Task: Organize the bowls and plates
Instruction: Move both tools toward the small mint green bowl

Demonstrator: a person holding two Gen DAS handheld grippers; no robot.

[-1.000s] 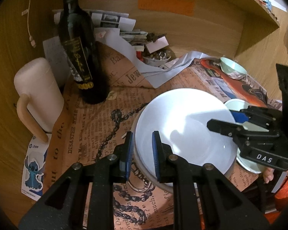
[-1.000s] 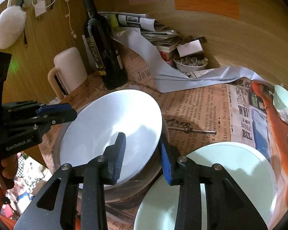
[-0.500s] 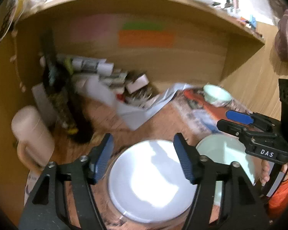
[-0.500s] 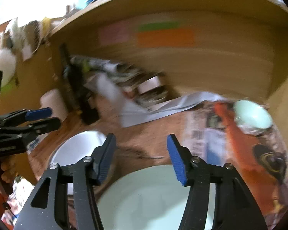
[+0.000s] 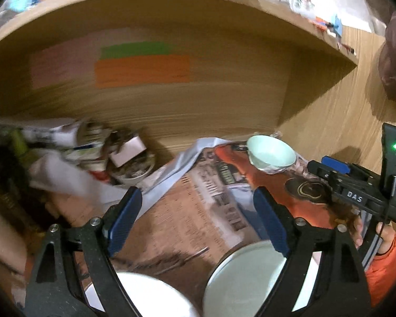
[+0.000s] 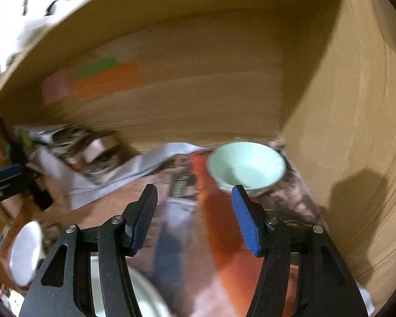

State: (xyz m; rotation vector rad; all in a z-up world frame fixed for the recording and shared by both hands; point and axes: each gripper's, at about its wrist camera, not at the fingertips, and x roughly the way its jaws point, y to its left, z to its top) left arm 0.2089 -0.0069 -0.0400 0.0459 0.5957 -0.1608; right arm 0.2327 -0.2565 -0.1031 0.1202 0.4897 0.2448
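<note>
My left gripper (image 5: pixel 198 219) is open and empty, raised above the table. Below it lie a white plate (image 5: pixel 142 295) at the lower left and a pale green plate (image 5: pixel 248 282) at the lower right. A small pale green bowl (image 5: pixel 272 153) sits at the back right near the corner. My right gripper (image 6: pixel 194 216) is open and empty, pointing toward that bowl (image 6: pixel 246 165), which lies just beyond its right finger. The green plate's edge (image 6: pixel 145 293) shows under it, and the white plate (image 6: pixel 25 253) is at the far left. The right gripper's body (image 5: pixel 356 198) shows in the left wrist view.
Newspaper (image 5: pixel 211 198) covers the table. A pile of papers and a small dish of clutter (image 5: pixel 129 163) sit at the back left. Wooden walls (image 5: pixel 198 100) close the back and right side, with coloured notes (image 5: pixel 142 68) stuck on. A shelf runs overhead.
Both grippers opened and let go of the white plate, then lifted and tilted up. The right gripper swung right toward the small green bowl.
</note>
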